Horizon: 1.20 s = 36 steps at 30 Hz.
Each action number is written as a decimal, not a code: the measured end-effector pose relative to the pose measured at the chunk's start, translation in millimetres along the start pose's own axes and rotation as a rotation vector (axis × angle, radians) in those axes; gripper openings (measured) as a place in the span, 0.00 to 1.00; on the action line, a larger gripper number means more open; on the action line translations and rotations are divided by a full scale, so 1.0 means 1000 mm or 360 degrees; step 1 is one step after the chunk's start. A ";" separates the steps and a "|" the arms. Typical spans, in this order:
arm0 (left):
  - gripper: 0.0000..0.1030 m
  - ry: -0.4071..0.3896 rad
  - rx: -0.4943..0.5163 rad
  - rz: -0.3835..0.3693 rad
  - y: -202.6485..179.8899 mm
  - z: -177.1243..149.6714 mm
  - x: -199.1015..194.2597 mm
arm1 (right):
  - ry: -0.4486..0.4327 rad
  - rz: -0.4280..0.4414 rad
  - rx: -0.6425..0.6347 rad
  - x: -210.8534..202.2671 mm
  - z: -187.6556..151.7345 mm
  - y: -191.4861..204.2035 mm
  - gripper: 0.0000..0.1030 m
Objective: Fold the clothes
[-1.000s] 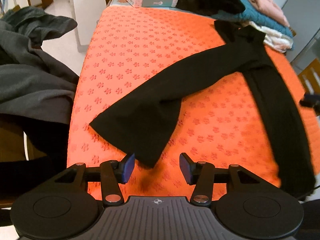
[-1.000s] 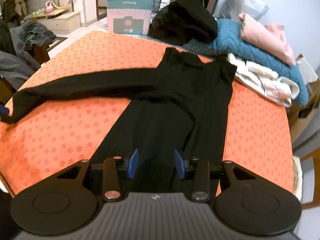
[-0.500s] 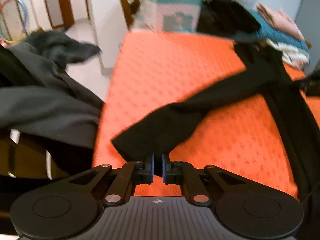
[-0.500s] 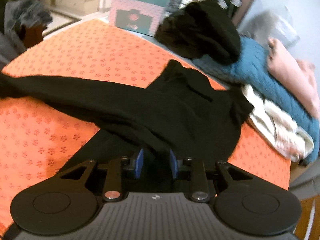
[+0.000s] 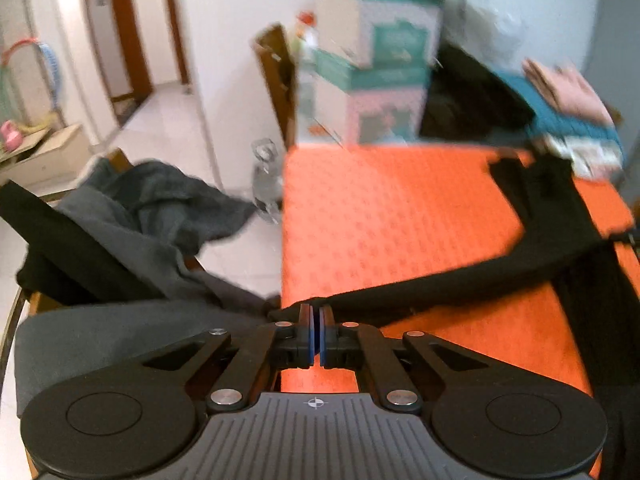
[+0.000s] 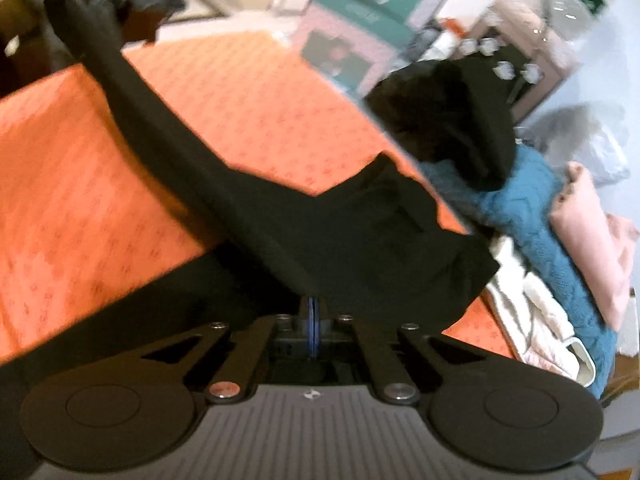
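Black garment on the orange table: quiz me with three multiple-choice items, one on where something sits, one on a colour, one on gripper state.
1. Where does the stack of folded clothes sit relative to the black garment in the right wrist view?
A. Right of it
B. Left of it
C. Underneath it

2. What colour is the table cover?
A. Blue
B. Orange
C. White

3. What is the left gripper doing?
A. Open above the cover
B. Shut on the garment's sleeve
C. Shut on nothing

Answers:
1. A, the teal, pink and cream pieces lie by the table's right edge.
2. B, orange with a small repeating print fills both views.
3. B, the jaws meet on the sleeve end, which stretches away toward the garment's body; the right gripper is likewise shut on black fabric.
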<state>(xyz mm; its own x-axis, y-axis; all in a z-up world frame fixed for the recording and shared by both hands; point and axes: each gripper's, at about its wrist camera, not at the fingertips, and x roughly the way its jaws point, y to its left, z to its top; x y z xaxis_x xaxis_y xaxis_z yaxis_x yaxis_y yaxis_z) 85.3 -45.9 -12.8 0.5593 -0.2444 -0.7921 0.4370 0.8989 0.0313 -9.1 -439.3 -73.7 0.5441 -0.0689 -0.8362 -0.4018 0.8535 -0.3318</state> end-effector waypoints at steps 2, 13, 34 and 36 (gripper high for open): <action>0.05 0.0073 0.0057 -0.0039 -0.005 -0.020 0.004 | 0.0055 0.0049 -0.0061 0.006 -0.004 0.007 0.00; 0.14 0.0253 -0.0094 -0.0208 -0.016 -0.095 0.007 | 0.0042 0.0149 -0.0085 -0.017 0.022 0.029 0.04; 0.03 0.0117 -0.0678 -0.0157 0.036 -0.084 0.054 | -0.0063 0.0427 0.0398 -0.008 0.065 0.091 0.17; 0.03 -0.0014 -0.0686 -0.0072 0.038 -0.083 0.038 | -0.0056 0.0414 0.0406 -0.009 0.063 0.092 0.17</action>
<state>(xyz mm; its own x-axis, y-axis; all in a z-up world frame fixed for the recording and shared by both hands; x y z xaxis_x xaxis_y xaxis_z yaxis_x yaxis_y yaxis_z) 64.8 9.0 -92.6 0.5531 -0.2885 -0.7816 0.1280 0.9564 -0.2625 -4.6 -327.7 -68.7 0.4746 0.1813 -0.8613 -0.3361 0.9417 0.0131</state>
